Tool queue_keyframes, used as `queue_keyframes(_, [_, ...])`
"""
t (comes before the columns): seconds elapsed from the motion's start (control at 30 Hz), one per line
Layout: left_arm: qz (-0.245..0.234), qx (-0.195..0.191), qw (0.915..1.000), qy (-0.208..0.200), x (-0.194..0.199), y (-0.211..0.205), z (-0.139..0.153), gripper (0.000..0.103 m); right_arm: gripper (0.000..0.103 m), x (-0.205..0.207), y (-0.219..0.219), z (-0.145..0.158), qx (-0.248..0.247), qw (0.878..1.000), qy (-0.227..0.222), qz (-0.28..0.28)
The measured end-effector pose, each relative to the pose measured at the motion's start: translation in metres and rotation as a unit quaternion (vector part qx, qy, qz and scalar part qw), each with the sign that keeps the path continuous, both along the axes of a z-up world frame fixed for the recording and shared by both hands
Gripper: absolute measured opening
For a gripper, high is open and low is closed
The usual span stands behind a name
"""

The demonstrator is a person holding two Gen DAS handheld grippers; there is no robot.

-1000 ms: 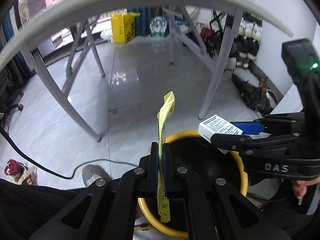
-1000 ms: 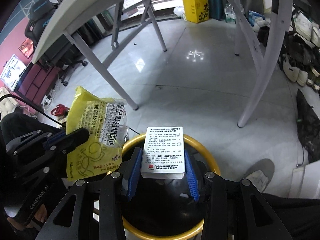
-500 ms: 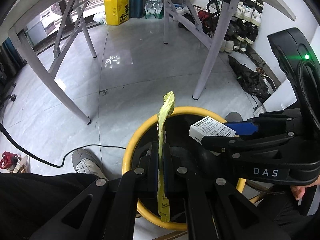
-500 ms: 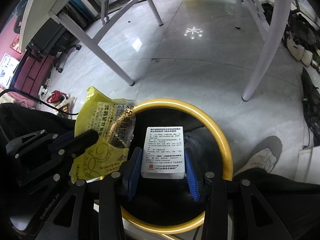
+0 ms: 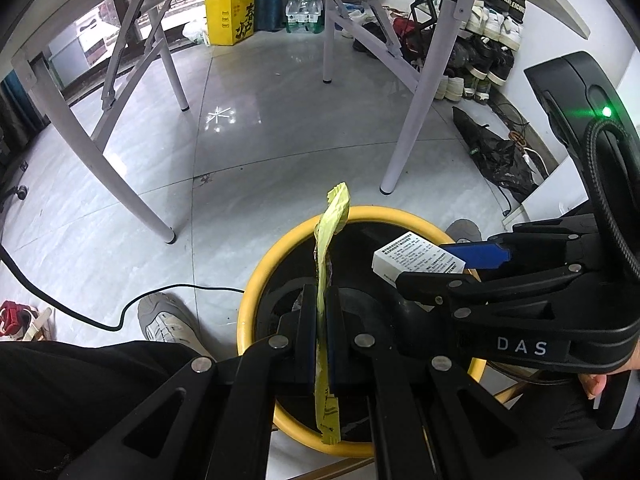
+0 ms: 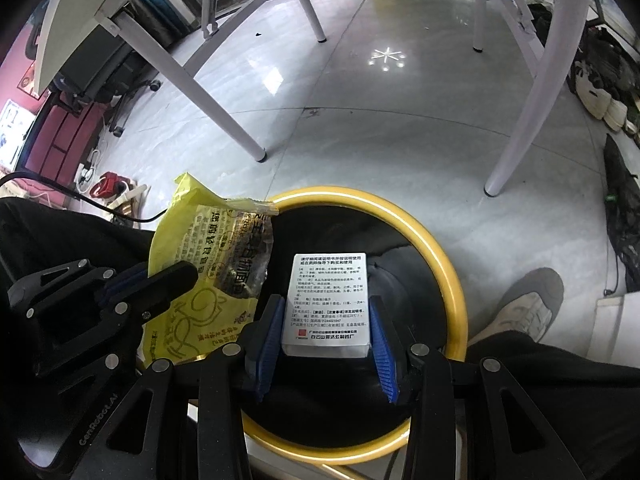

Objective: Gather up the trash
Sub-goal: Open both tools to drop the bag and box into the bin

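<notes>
A white box (image 6: 326,305) is clamped between the blue pads of the right gripper (image 6: 326,334). A yellow wrapper (image 5: 327,280) is pinched flat in the tightly closed left gripper (image 5: 320,332). Both are held over the mouth of a black bin with a yellow rim (image 6: 452,264). The picking up looks done; the letting go is left, and nothing can be seen dropped inside yet. The box is held with its long side pointing away from the gripper, printed face up. The wrapper is held on its thin edge, its long side running along the fingers, top end sticking out past them. A shoe (image 6: 524,312) is seen beside the bin.
</notes>
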State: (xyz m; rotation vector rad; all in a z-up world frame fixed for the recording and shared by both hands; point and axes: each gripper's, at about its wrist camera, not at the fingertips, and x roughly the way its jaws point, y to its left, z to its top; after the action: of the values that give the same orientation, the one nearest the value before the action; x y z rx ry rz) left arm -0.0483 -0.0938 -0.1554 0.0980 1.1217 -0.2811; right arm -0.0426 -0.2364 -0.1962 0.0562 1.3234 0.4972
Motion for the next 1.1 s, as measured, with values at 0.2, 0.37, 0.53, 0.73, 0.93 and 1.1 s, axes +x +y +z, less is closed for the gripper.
queue_keyframes(0.2, [-0.001,0.000,1.0000,0.002,0.001,0.001,-0.002,0.000,0.040,-0.001,0.001,-0.002,-0.002,1.000,0.003,0.003])
queue_keyframes(0.37, [-0.001,0.001,1.0000,0.001,0.001,0.002,-0.002,0.000,0.040,-0.002,0.001,-0.003,-0.002,1.000,0.004,0.004])
queue_keyframes(0.53, [-0.002,0.001,1.0000,0.003,0.001,0.002,-0.004,0.000,0.040,-0.002,0.002,-0.003,-0.003,1.000,0.005,0.005])
queue_keyframes(0.73, [-0.003,0.014,0.9999,0.005,0.000,-0.001,-0.006,0.003,0.042,-0.003,0.001,-0.003,-0.008,1.000,0.004,0.001])
queue_keyframes(0.93, [0.015,0.034,0.9993,-0.009,0.000,0.001,-0.003,0.081,0.070,0.000,-0.008,0.002,-0.016,0.999,-0.012,-0.028])
queue_keyframes(1.1, [0.044,0.066,0.9966,-0.025,0.002,0.007,-0.005,0.102,0.095,0.004,-0.019,0.006,-0.020,0.998,-0.030,-0.060])
